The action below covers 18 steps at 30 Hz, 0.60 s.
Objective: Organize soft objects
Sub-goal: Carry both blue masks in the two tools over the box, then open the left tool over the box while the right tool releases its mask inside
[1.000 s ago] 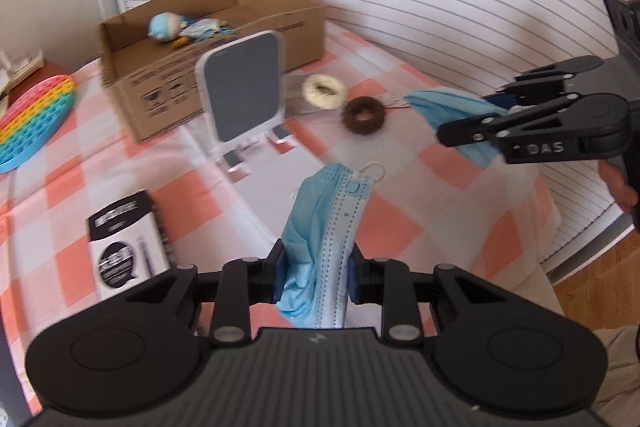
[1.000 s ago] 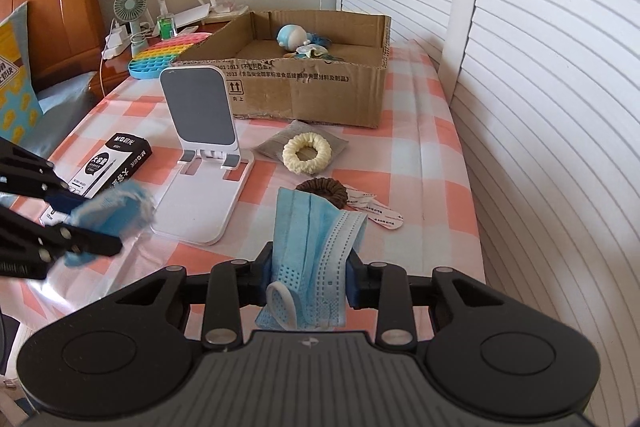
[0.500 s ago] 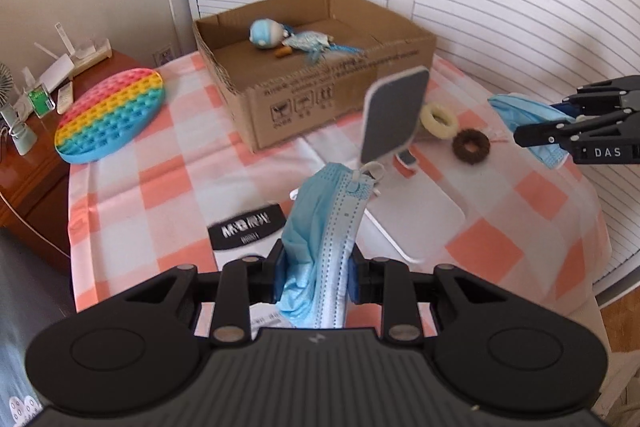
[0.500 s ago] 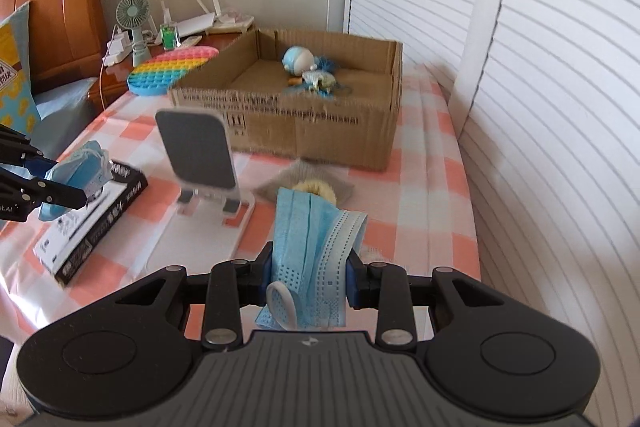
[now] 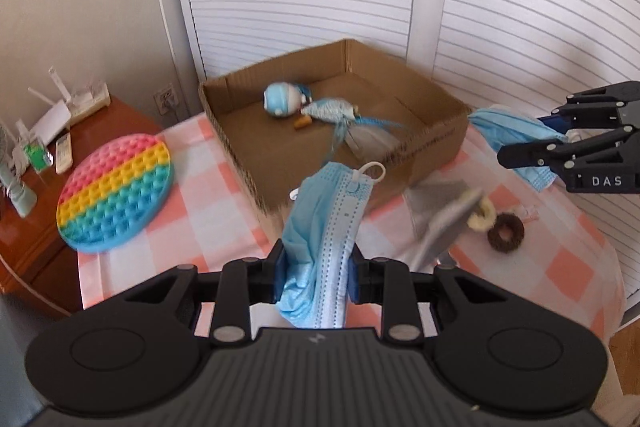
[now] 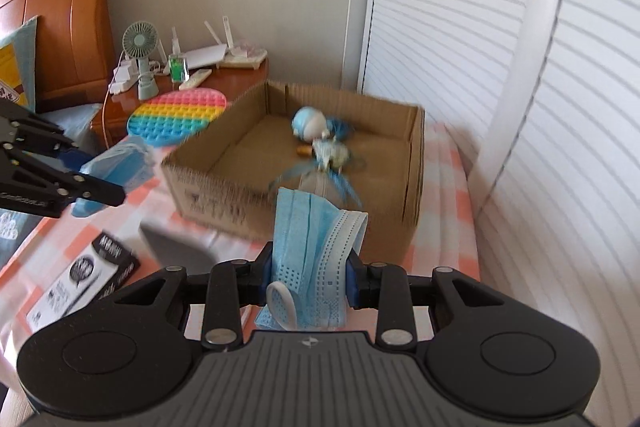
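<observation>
- Your left gripper was clamped on a blue face mask bunched upright between its jaws.
- Your right gripper pinched a second blue face mask the same way.
- Ahead of both pairs of jaws stood the cardboard box, with a blue-and-white plush toy and a feathered toy inside.
- Right of your left jaws lay a brown scrunchie and a cream scrunchie.

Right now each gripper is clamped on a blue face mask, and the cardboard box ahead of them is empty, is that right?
Not quite. The left gripper and right gripper are each shut on a blue face mask, but the cardboard box is not empty. The right wrist view shows a small blue and white plush toy and a feathered toy lying inside it.
</observation>
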Motion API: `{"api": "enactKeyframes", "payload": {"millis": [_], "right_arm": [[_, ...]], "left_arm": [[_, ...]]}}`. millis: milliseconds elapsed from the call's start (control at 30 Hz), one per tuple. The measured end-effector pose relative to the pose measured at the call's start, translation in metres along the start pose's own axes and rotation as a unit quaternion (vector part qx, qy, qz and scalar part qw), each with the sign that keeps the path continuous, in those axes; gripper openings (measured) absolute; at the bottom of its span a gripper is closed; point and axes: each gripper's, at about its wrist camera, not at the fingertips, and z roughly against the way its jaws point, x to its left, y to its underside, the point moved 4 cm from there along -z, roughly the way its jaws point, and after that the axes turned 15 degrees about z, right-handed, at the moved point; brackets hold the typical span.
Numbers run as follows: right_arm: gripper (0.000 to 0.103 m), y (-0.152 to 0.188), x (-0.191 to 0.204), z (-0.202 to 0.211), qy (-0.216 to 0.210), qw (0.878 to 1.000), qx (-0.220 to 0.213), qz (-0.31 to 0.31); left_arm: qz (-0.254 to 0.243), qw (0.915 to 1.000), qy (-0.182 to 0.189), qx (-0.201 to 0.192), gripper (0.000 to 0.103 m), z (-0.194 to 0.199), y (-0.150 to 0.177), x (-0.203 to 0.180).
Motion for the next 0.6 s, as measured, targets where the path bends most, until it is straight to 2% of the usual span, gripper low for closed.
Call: {"api": "enactKeyframes", "payload": {"millis": [267,300,367,400,433,500,600], "right_arm": [[0.037,-0.050,-0.023,-0.035,-0.018,1.000,-0.016,-0.001],[0.037,-0.054,-0.025,-0.040,-0.020,1.000,-0.016,0.000],[0.037,-0.062,-0.026,-0.050,-0.024,1.000,-0.014,0.003],[0.037,-0.066,-0.027,-0.054,-0.024,1.000,-0.013,0.005],[0.037,-0.068,-0.028,-0.059,-0.024,1.000,-0.011,0.005],[0.037,-0.072,-0.029,-0.069,-0.031,0.999,-0.006,0.004],[0.037,-0.081,-0.028,-0.084,-0.040,0.999,-0.002,0.005]], "left_arm": [[0.010,0.9999,0.007,-0.010,0.027,-0.051,-0.069,-0.001],[0.016,0.9998,0.007,-0.013,0.031,-0.058,-0.076,0.000],[0.032,0.9992,-0.001,-0.025,0.043,-0.072,-0.088,0.004],[0.042,0.9987,-0.010,-0.029,0.066,-0.079,-0.091,0.007],[0.053,0.9978,-0.023,-0.031,0.084,-0.083,-0.094,0.011],[0.065,0.9962,-0.039,-0.044,0.087,-0.085,-0.093,0.018],[0.057,0.9967,-0.042,-0.040,0.087,-0.079,-0.082,0.026]]}}
